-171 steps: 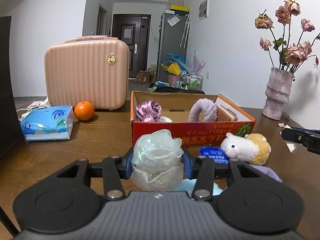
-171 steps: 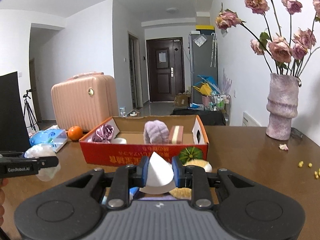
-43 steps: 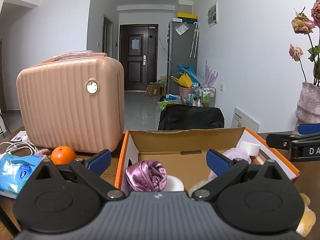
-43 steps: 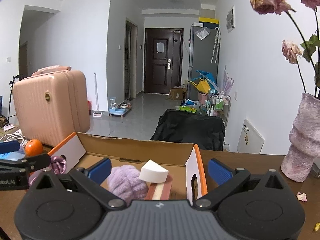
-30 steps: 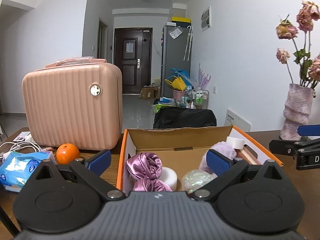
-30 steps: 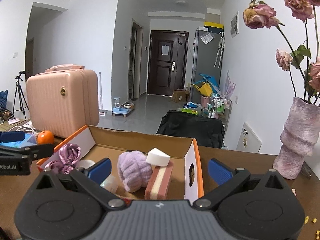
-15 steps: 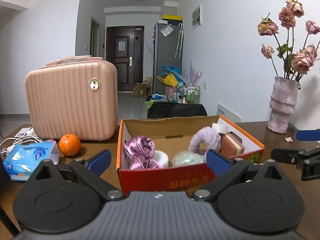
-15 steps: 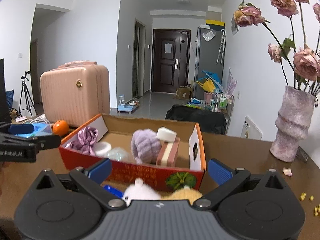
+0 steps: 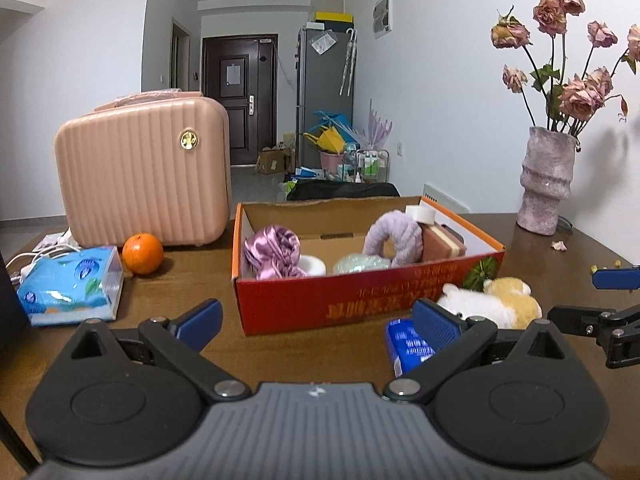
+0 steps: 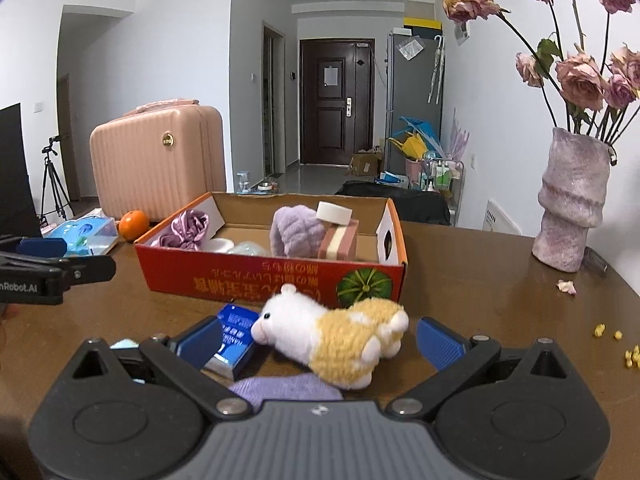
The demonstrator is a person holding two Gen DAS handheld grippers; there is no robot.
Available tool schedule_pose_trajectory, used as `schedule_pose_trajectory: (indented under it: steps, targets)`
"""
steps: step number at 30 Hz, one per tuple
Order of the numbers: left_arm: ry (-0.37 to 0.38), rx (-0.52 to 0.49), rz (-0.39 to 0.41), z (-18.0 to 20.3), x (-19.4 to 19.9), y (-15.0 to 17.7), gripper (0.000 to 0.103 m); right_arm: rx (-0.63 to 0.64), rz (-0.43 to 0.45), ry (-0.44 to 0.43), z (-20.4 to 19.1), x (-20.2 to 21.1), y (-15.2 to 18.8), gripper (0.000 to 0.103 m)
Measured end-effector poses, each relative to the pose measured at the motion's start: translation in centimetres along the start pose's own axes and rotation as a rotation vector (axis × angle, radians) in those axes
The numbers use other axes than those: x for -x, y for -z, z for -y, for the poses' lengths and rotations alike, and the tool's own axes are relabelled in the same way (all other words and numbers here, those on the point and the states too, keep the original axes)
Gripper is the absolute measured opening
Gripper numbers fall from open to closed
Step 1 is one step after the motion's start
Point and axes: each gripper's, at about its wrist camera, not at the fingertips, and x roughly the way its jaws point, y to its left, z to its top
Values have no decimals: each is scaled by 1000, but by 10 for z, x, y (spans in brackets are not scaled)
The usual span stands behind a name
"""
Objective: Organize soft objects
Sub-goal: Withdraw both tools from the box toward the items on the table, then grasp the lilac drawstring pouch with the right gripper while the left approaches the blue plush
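The red cardboard box [image 9: 360, 300] stands on the brown table. It holds a purple satin scrunchie [image 9: 274, 252], an iridescent puff [image 9: 360, 266], a lilac fluffy band [image 9: 394, 240], a layered sponge [image 9: 444, 242] and a white wedge [image 10: 334, 212]. A white-and-yellow plush toy [image 10: 340, 338] lies in front of the box, beside a blue tissue pack [image 10: 234, 338] and a purple cloth [image 10: 286, 392]. My left gripper [image 9: 316, 322] is open and empty, short of the box. My right gripper [image 10: 320, 338] is open, with the plush between its fingers, not gripped.
A pink suitcase [image 9: 144, 172], an orange [image 9: 143, 253] and a blue wipes pack [image 9: 70, 286] are on the left of the table. A vase of dried roses [image 10: 570, 204] stands on the right. Small crumbs [image 10: 608, 334] lie near the right edge.
Both grippers let go of the puff and white wedge into the box, opened, and drew back and down. The plush and blue pack have come into view near the right gripper.
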Motion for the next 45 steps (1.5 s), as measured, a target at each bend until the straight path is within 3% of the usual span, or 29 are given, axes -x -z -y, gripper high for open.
schedule_pose_trajectory:
  steps: [27,40,45]
  targets:
    - [21,26,-95,-3,41,46,103,43,-74,-10,-30,26,41,103]
    - [23,35,-104,-4,42,52,103,149,-126,32,-44,-14,51,103]
    - [25,38,-110,-5,40,53,103,123,-139,-15,-38,-36,49,103]
